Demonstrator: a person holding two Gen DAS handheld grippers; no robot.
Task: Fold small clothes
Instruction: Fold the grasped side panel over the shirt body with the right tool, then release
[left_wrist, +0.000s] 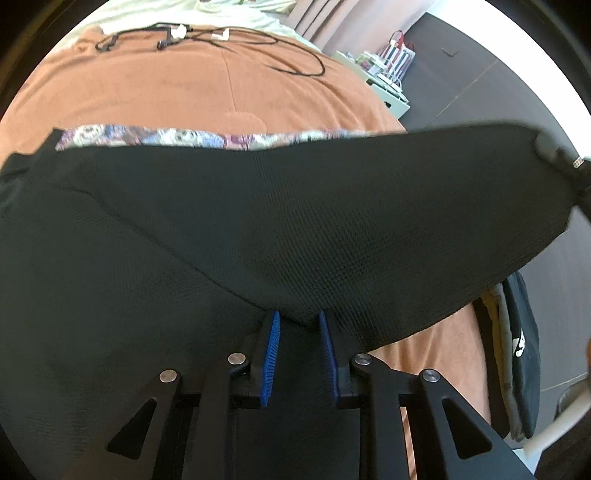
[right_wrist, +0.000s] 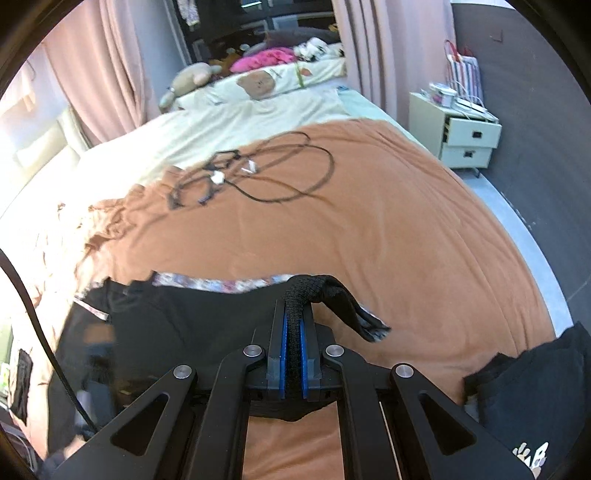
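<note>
My left gripper (left_wrist: 299, 321) had its blue-padded fingers (left_wrist: 272, 343) spread apart, with a fold of the black waffle-knit garment (left_wrist: 258, 221) sagging down between their tips; I could not tell whether the pads actually touched the cloth. The garment stretched across almost the whole left wrist view, its far edge lying over a strip of floral-patterned fabric (left_wrist: 177, 136) on the orange bedspread (left_wrist: 184, 88). A tangle of black cables (left_wrist: 207, 40) lay farther up the bed, well apart from the garment. To the right, my right gripper (right_wrist: 293, 325) was pressed together on a bunched corner of the same black cloth (right_wrist: 166, 321), which ran between the blue pads (right_wrist: 283, 354) and spilled over the fingertips in a loose flap hanging to the right. Another dark folded piece of clothing (right_wrist: 532, 387) sat near the bed's right edge
</note>
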